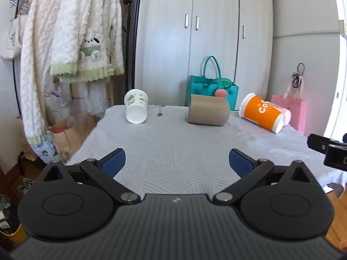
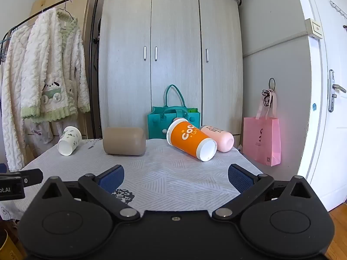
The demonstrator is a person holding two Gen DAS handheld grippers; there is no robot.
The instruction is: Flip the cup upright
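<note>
Several cups lie on their sides along the far edge of the table (image 1: pixel 173 143). A white cup with green print (image 1: pixel 136 109) lies at the left, its base toward me; it also shows in the right wrist view (image 2: pixel 69 140). A tan cup (image 1: pixel 208 112) (image 2: pixel 124 141) lies in the middle. An orange cup (image 1: pixel 262 115) (image 2: pixel 190 139) lies at the right with a pink cup (image 1: pixel 287 117) (image 2: pixel 218 138) behind it. My left gripper (image 1: pixel 176 162) is open and empty over the near table. My right gripper (image 2: pixel 175 178) is open and empty too.
A teal bag (image 1: pixel 211 90) (image 2: pixel 173 122) stands behind the table before a wardrobe (image 2: pixel 171 54). A pink bag (image 2: pixel 261 140) hangs on the right wall. Fleece robes (image 1: pixel 65 43) hang on a rack at left. A paper bag (image 1: pixel 67 136) stands on the floor.
</note>
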